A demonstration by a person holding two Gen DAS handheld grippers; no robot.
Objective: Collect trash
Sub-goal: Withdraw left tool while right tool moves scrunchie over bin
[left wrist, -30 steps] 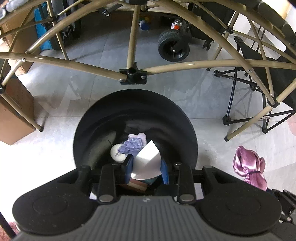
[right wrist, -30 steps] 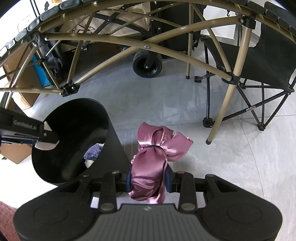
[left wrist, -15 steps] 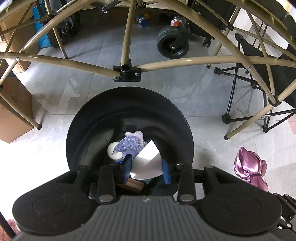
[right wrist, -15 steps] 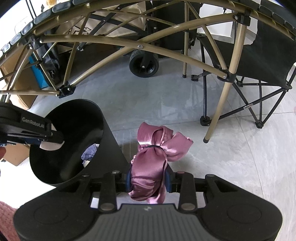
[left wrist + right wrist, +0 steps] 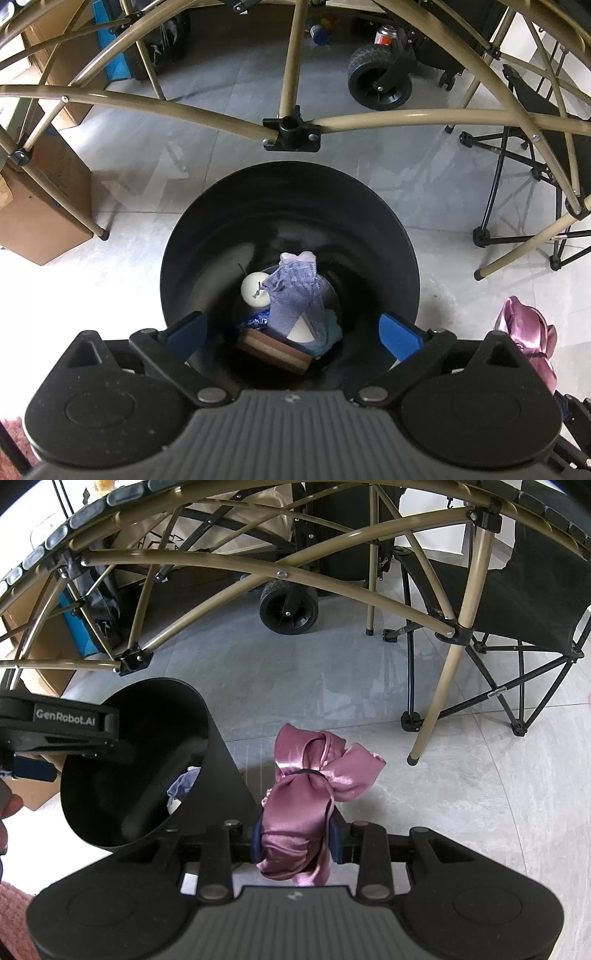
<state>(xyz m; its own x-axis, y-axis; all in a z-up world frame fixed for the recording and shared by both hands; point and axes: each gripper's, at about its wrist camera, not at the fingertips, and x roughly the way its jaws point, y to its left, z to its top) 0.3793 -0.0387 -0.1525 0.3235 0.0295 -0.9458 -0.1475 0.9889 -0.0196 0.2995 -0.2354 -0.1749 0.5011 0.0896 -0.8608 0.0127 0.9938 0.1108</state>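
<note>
The bin [image 5: 221, 229] half-hides its trash; left hand-held gripper [image 5: 291, 334] has just sprung wide, empty; right hand-held gripper [image 5: 295, 840] pinches the pink satin bow [image 5: 314, 775].

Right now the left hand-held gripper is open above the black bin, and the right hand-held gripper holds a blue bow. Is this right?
Not quite: the bow is pink, not blue, as the right wrist view shows. The rest holds: the left hand-held gripper, its jaws just opened and empty, is above the black bin, and the right hand-held gripper holds the bow.
</note>
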